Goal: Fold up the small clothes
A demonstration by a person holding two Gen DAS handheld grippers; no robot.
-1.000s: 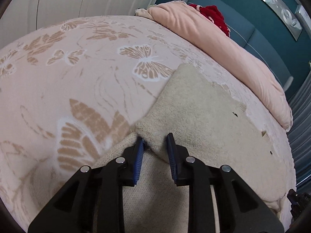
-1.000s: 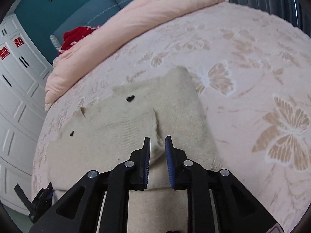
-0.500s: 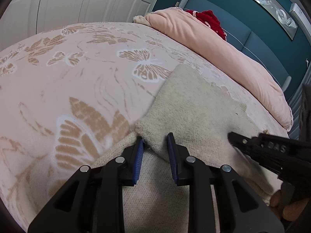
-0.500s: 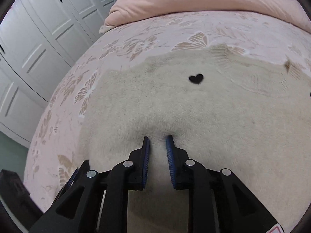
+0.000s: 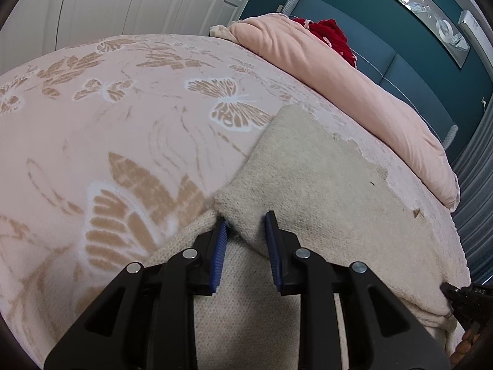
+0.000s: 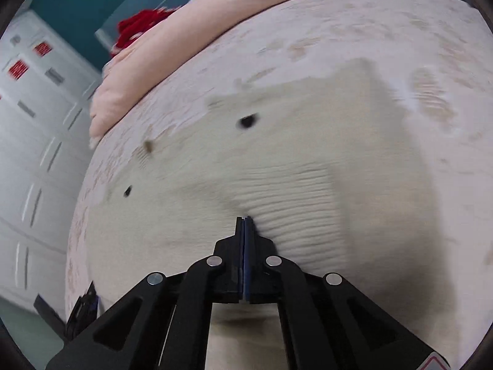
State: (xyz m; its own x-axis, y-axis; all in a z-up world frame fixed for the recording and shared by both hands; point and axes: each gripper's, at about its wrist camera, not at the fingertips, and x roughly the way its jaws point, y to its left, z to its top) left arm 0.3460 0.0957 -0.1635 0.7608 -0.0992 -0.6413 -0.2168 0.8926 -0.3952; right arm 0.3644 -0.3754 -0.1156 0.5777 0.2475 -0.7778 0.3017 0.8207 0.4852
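Pink bedding printed with tan butterflies (image 5: pixel 228 104) covers the bed (image 5: pixel 92 123), with a rolled pink duvet (image 5: pixel 339 77) along its far edge, white wardrobe doors (image 5: pixel 123 3) at 11 o'clock in the left view and a teal wall (image 5: pixel 385 9) at 1 o'clock.

A cream knitted sweater (image 5: pixel 323 178) lies spread on the bed, partly folded, filling the middle of both views. It is dotted with small dark marks, one at about 12 o'clock from the right gripper's tips; its far edge is ragged against the bedding.

The left gripper (image 5: pixel 246 231) has its blue-padded fingers a modest way apart, with a bunched corner of a folded flap of the knit sitting between them; the pads appear to press on that fold. The right gripper (image 6: pixel 245 220) has its fingers brought fully together, tips touching the ribbed fabric at the sweater's near side. Whether a thin pinch of knit is caught between them cannot be told; the view is blurred.

By its look, the sweater should be light, soft and limp, stretchy in the rib, with no stiffness to carry a fold. It will sag and drag on the fuzzy bedding, so it is best taken at corners or hems, both layers pinched together, and lifted clear before laying over. A shallow pinch of loose knit could slip out or pull only the top layer.
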